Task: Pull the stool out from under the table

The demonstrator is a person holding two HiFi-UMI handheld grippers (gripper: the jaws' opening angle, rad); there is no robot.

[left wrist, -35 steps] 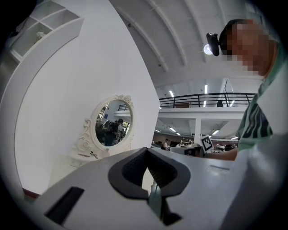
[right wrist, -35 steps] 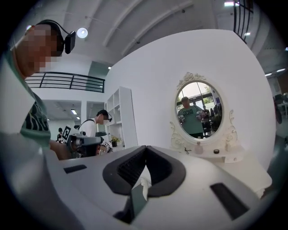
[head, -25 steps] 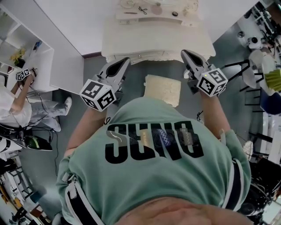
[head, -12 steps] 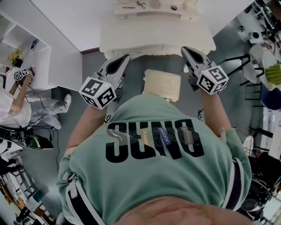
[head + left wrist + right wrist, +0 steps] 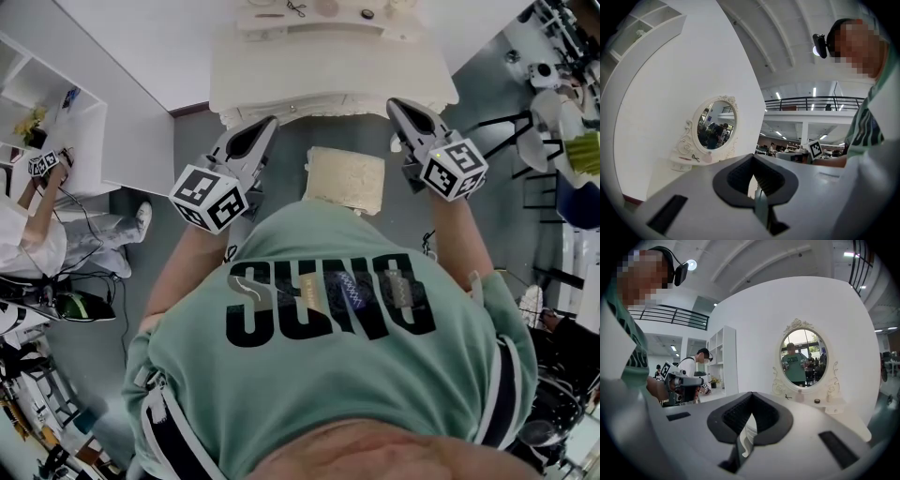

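Stool (image 5: 345, 178) and white surface (image 5: 281, 89) are shown in the head view. The cushioned seat lies just before the surface's front edge, between the left tongs (image 5: 265, 127) and the right tongs (image 5: 398, 105), and is touched by neither. In the left gripper view, the left tongs (image 5: 752, 157) are seen pressed together on nothing, with an oval mirror (image 5: 715, 124) beyond. In the right gripper view, the right tongs (image 5: 751, 397) are likewise closed and empty. If more pulling is needed, no hold exists. A merely hooked seat edge could slip, or the stool could be tipped.
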